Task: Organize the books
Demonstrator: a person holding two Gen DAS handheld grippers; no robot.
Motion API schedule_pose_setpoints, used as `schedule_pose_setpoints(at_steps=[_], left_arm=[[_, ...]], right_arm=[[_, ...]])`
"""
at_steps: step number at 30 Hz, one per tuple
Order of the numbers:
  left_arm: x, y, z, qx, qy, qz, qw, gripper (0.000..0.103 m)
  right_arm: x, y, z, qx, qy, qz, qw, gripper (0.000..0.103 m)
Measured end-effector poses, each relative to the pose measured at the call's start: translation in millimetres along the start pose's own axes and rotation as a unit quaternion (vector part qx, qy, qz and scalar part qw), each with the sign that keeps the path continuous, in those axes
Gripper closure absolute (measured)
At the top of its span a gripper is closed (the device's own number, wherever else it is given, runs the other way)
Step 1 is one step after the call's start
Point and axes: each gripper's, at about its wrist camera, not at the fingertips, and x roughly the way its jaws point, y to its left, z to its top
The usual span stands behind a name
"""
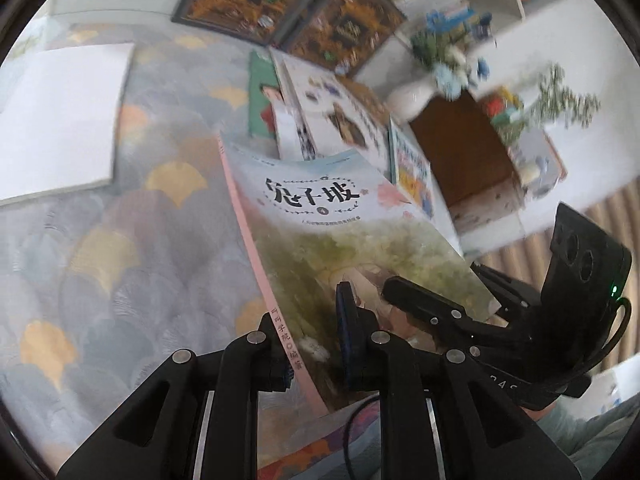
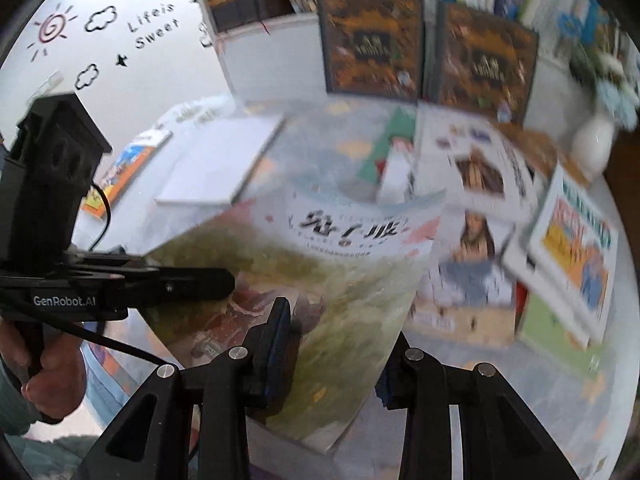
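A thin book [image 1: 340, 240] with a pink spine, a pale blue top and a green painted cover is lifted off the table and bends between both grippers. My left gripper [image 1: 312, 336] is shut on its lower spine edge. In the left wrist view my right gripper [image 1: 396, 288] clamps the book's lower right edge. The right wrist view shows the same book [image 2: 340, 264] blurred, with my right gripper [image 2: 340, 352] shut on its near edge, one pad on the cover and the other finger behind it. My left gripper [image 2: 224, 280] grips the book's left side, held by a person's hand [image 2: 48, 376].
A table with a fan-patterned cloth [image 1: 120, 240] holds a white book [image 1: 60, 120] on the left and a loose pile of books [image 2: 480, 168] to the right. Two dark orange books [image 2: 372, 44] lean against a filled shelf. A white vase [image 2: 592, 144] stands at the far right.
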Motion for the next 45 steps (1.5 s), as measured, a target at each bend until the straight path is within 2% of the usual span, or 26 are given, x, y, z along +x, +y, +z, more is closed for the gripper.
schedule_pose_setpoints(at_steps=[6,12,18,24,26,29,34,37,39,40,45], left_arm=[[-45,14,25,-0.004,-0.077,0.025,0.9967,0.089],[-83,60,62,-0.038,-0.126,0.034,0.9907,0.088],[-97,92,90,-0.05,-0.159,0.085,0.9824,0.088],[-88,135,98,-0.088,-0.151,0.089,0.9807,0.087],[-82,148,99,-0.094,-0.144,0.099,0.9801,0.087],[-72,164,99,-0.118,-0.137,0.091,0.9794,0.087],[-67,185,96,-0.148,-0.132,0.085,0.9766,0.086],[-67,194,94,-0.157,-0.126,0.094,0.975,0.085],[-68,199,92,-0.164,-0.122,0.103,0.9734,0.077],[-68,201,91,-0.169,-0.12,0.108,0.9722,0.077],[-65,219,77,-0.208,-0.11,0.141,0.9615,0.076]], right_arm=[[1,33,45,-0.053,-0.036,0.02,0.998,0.068],[29,61,108,-0.077,-0.056,0.069,0.993,0.067],[68,96,145,-0.078,-0.074,0.047,0.993,0.066],[115,101,167,-0.066,-0.04,0.076,0.994,0.066],[132,104,169,-0.072,-0.028,0.072,0.994,0.066],[149,108,169,-0.078,-0.015,0.061,0.995,0.066],[165,106,168,-0.056,0.006,0.073,0.996,0.066],[173,108,164,-0.045,0.017,0.079,0.996,0.066],[177,111,163,-0.044,0.023,0.077,0.996,0.066],[178,112,163,-0.042,0.026,0.077,0.996,0.066],[186,120,161,-0.04,0.048,0.077,0.995,0.065]])
